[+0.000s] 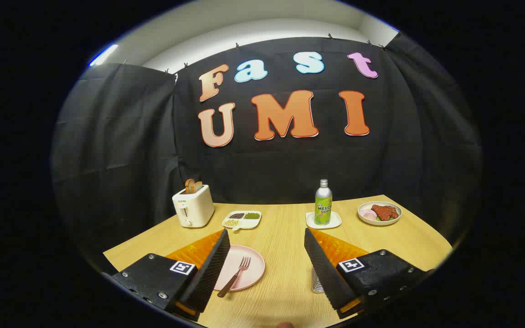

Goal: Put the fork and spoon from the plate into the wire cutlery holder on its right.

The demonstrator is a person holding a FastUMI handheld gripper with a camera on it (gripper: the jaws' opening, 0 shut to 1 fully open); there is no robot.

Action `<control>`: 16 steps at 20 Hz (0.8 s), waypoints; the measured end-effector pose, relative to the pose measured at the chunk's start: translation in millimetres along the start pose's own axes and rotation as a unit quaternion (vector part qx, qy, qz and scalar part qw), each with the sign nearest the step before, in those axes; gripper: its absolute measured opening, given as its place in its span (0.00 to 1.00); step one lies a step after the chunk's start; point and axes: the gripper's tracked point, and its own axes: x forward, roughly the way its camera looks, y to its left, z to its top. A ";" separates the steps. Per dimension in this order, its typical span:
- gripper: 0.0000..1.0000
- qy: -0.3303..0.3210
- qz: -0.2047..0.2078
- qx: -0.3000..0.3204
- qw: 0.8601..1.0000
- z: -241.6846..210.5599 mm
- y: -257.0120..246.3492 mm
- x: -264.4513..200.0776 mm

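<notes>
Jaws [267,269]: spread wide apart above the near part of the tabletop; nothing is held between them.
Tabletop [285,255]: light wood grain, seen between and beyond the fingers.
Plate [249,266]: pink and round, lying flat just inside the left finger; its left part is hidden behind that finger.
Fork [236,276]: seen on the plate, tines pointed away from the gripper, dark handle run back over the plate's near rim onto the tabletop. It is not touched by either finger.
Spoon: cannot be made out on the visible part of the plate.
Wire cutlery holder [317,283]: a small metallic part is seen close against the inner side of the right finger, to the right of the plate; the rest is hidden, and its contents cannot be told.
Toaster [193,206]: cream, set well beyond the left finger, with toast [193,185] standing up in its slots.
Divided dish [242,219]: white, just right of the toaster, with dark, green and pale grains kept in separate compartments.
Soda bottle [323,202]: green, upright on a white square coaster [323,221], beyond the right finger.
Food plate [379,212]: round, farther right at the back, loaded with red-brown meat and pale slices.
</notes>
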 end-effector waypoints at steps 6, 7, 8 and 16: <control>0.98 -0.026 -0.032 -0.006 0.999 14.3 -19.1 -4.5; 0.98 -0.031 -0.036 -0.005 0.999 16.1 -21.2 -4.7; 0.98 -0.034 -0.040 -0.005 0.999 18.1 -22.7 -4.7; 0.98 -0.049 -0.065 -0.027 0.996 18.1 -30.0 -7.4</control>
